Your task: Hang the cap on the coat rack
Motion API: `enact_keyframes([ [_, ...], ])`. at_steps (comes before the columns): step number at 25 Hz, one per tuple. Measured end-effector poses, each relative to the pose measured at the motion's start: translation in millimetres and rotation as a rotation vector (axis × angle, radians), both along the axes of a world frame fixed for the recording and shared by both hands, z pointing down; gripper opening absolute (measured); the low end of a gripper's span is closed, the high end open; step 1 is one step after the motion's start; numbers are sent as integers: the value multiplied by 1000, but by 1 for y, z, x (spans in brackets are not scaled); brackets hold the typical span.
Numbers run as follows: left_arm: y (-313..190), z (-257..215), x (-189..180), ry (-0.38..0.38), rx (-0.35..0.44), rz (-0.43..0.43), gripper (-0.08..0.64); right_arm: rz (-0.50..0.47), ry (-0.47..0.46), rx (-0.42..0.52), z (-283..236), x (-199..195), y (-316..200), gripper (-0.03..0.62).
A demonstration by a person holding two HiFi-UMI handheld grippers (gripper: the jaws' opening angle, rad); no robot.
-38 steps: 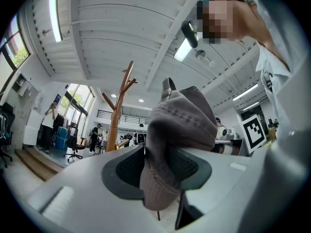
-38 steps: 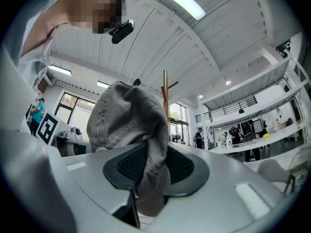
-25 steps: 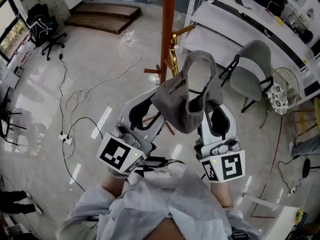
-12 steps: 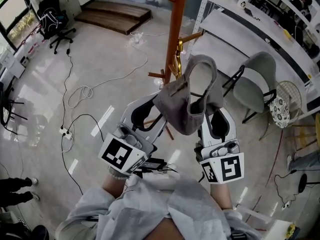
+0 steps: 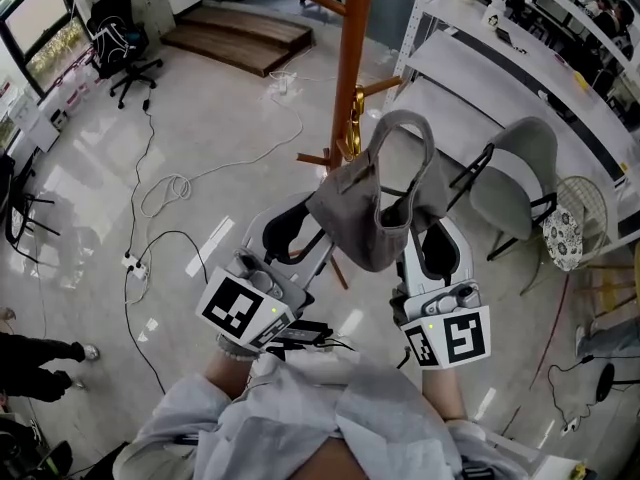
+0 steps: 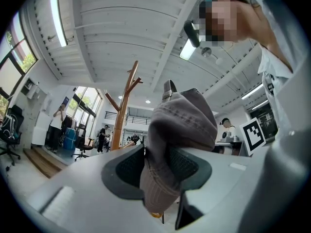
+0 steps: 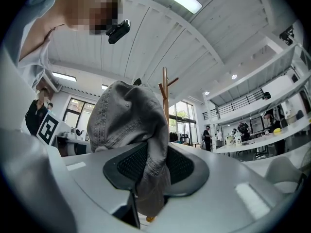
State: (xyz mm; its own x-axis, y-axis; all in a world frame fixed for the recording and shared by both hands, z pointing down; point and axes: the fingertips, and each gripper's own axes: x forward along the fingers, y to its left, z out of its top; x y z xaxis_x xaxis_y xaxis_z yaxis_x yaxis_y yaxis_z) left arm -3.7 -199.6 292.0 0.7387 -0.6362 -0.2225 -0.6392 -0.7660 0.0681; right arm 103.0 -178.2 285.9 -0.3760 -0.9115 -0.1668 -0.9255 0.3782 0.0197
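Observation:
Both grippers hold up a grey cap [image 5: 368, 206] between them, its strap loop arching on top. My left gripper [image 5: 308, 220] is shut on the cap's left edge, my right gripper [image 5: 424, 218] on its right edge. The wooden coat rack [image 5: 350, 58] stands just beyond the cap, its pole rising past the cap's left side, with short pegs sticking out. In the left gripper view the cap fabric [image 6: 182, 125] is pinched between the pads of the left gripper [image 6: 158, 166], with the coat rack [image 6: 127, 101] behind. The right gripper view shows the cap [image 7: 126, 120] clamped in the right gripper [image 7: 150, 166], the coat rack [image 7: 165, 96] beyond it.
A gold object [image 5: 355, 118] hangs on the rack. A grey chair [image 5: 515, 173] and a long white desk [image 5: 480, 68] stand to the right. Cables [image 5: 160, 193] trail over the floor at left. A black office chair [image 5: 115, 48] and a wooden platform [image 5: 240, 38] are farther back. A person [image 5: 40, 363] stands at lower left.
The rack and room have slid a little rightward in the head view. Both grippers keep the same hold on the cap. The person at lower left has shifted.

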Motion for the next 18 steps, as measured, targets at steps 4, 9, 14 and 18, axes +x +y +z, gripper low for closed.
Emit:
enact_keyframes([
  [4, -4, -5, 4, 9, 1, -1, 153, -12, -9, 2, -4, 5, -5, 124],
  [9, -12, -12, 9, 13, 6, 3, 153, -19, -6, 8, -11, 10, -13, 124],
  [14, -15, -21, 11, 18, 27, 2, 153, -36, -3, 17, -19, 12, -18, 124],
  [18, -20, -30, 10, 27, 42, 0, 153, -54, 1, 27, -28, 12, -25, 124],
])
